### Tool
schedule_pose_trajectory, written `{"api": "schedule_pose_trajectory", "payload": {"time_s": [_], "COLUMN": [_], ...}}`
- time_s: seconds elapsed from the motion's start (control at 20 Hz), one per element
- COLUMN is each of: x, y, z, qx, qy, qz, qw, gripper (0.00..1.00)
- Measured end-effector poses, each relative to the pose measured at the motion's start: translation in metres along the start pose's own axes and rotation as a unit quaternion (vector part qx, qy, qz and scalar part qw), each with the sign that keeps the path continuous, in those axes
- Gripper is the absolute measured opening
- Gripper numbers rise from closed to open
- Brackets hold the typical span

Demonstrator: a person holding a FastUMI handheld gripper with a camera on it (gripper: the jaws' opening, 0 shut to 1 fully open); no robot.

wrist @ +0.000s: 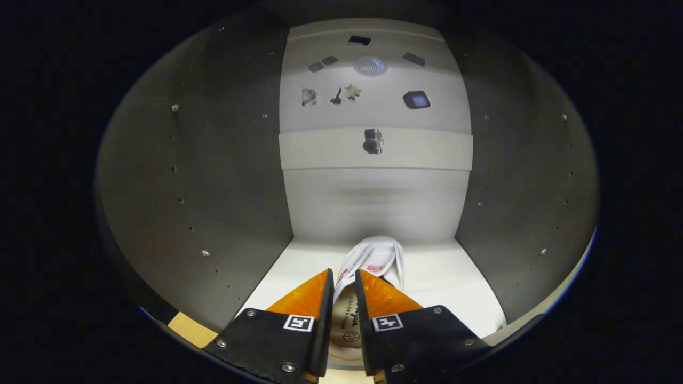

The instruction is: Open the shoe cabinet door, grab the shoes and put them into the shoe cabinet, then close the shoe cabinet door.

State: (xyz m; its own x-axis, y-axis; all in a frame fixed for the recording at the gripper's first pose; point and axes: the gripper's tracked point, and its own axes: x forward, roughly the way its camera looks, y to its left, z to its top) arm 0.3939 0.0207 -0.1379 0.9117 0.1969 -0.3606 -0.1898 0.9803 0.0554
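The shoe cabinet's left side wall (213,176) is seen to the left of the shoe, grey and dotted with rows of small holes and a few screw heads. The shoe (376,261) is white, with a red mark on its tongue and print on its pale insole; it is pointed toe-first toward the cabinet's back panel (373,202). It is found on the cabinet's white floor (453,288), inside the compartment. The gripper (344,288) is closed to a narrow gap with part of the shoe's opening between its fingers; whether both fingers press on it cannot be told. Above the shoe, a pale band is seen across the back panel. To the right of the shoe stands the right side wall (528,176), equally grey and drilled.
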Motion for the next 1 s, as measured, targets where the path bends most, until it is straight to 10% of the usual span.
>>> {"api": "schedule_pose_trajectory", "payload": {"time_s": [1.0], "x": [-0.303], "y": [0.012], "z": [0.046], "qx": [-0.010], "qy": [-0.142], "qz": [-0.039], "qw": [0.989], "gripper": [0.48]}}
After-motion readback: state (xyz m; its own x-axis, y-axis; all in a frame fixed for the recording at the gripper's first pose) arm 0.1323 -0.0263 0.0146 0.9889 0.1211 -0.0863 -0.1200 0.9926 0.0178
